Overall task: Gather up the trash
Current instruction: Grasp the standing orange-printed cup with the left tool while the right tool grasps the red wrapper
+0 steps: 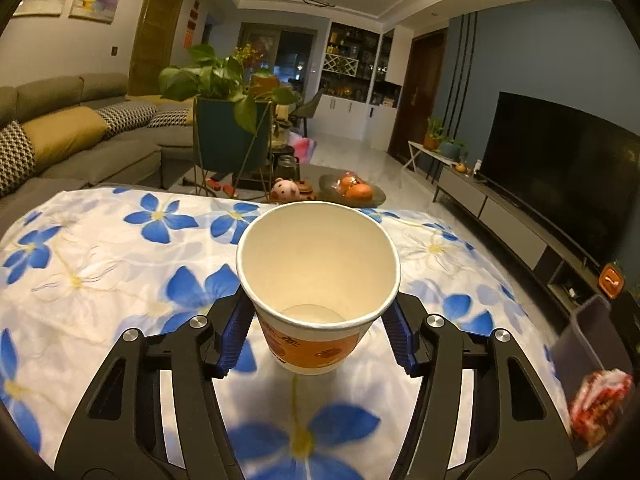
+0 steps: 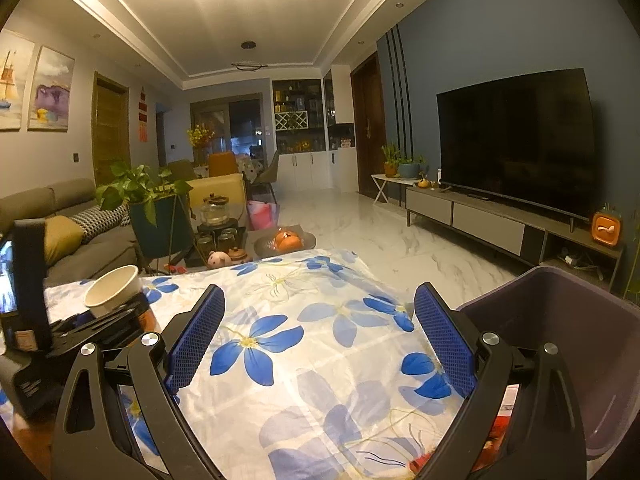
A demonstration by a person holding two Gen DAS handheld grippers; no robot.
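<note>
A white paper cup with an orange print, nothing in it, stands between the blue pads of my left gripper, which press on both its sides. From the right wrist view the same cup sits tilted in the left gripper at the left. My right gripper is open over the flowered cloth, with nothing between its fingers. A red and white wrapper lies at the table's right edge, next to the purple bin.
The purple bin stands open just right of the right gripper. Beyond the table are a potted plant, a fruit plate, a small pig figure and glass teaware. A sofa is left; a TV is right.
</note>
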